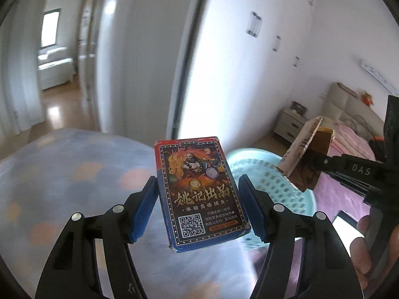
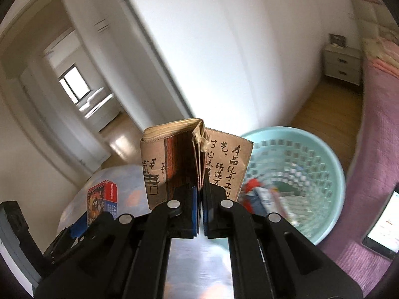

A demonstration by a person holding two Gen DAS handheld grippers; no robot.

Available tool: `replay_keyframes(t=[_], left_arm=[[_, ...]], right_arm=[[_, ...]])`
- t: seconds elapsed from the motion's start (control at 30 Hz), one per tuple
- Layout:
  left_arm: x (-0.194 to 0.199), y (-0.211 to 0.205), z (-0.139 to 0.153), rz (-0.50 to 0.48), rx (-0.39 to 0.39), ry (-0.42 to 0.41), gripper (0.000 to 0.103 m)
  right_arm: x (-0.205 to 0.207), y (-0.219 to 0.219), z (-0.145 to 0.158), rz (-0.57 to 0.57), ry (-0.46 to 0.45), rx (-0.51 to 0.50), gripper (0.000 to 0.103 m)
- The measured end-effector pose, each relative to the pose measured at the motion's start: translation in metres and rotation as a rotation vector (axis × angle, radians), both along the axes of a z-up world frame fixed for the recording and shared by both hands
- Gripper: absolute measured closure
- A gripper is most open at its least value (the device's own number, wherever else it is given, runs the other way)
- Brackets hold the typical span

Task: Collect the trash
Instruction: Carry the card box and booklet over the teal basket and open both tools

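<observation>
My left gripper [image 1: 198,203] is shut on a red and blue playing-card box [image 1: 199,191] and holds it upright in the air. The box also shows in the right wrist view [image 2: 102,201]. My right gripper [image 2: 200,196] is shut on a folded brown paper bag [image 2: 194,159] with black writing, held up beside the rim of a light blue plastic basket [image 2: 321,154]. The bag [image 1: 301,157] and the basket [image 1: 286,186] also show in the left wrist view, to the right of the card box. The basket holds a red and blue wrapper [image 2: 259,194].
A pastel rug with orange spots [image 1: 62,174] covers the floor below. A bed with a pink cover [image 2: 374,149] and a lit tablet [image 2: 384,224] lies right of the basket. White wardrobe doors [image 2: 224,49], a nightstand [image 2: 343,62] and an open doorway [image 1: 57,57] stand behind.
</observation>
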State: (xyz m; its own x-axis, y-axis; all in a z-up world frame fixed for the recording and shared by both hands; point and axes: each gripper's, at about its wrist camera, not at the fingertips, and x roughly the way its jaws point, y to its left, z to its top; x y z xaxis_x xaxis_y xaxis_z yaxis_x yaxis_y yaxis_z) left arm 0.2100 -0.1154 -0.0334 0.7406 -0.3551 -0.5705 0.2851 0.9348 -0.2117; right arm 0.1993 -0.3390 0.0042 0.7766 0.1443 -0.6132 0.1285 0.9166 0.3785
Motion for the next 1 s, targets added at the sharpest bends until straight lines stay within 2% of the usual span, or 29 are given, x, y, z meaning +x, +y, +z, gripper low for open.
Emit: replay_keyframes(t=[0.23, 0.43, 0.77, 0.87, 1.0], left_arm=[[0.025, -0.059, -0.020, -0.119, -0.002, 0.075, 0.039], [0.047, -0.097, -0.042, -0.182, 0.031, 0.134, 0.039], [0.069, -0.120, -0.056, -0.210, 0.065, 0.163, 0.038], [0.072, -0.121, -0.056, -0.194, 0.061, 0.167, 0.032], [0.071, -0.109, -0.057, -0.174, 0.044, 0.172, 0.032]], right_arm=[[-0.004, -0.067, -0.028, -0.098, 0.051, 0.036, 0.101], [-0.004, -0.093, -0.048, -0.131, 0.095, 0.055, 0.101], [0.008, -0.103, -0.055, -0.133, 0.127, 0.070, 0.100], [0.011, -0.103, -0.054, -0.136, 0.129, 0.068, 0.100], [0.015, -0.103, -0.055, -0.134, 0.140, 0.067, 0.098]])
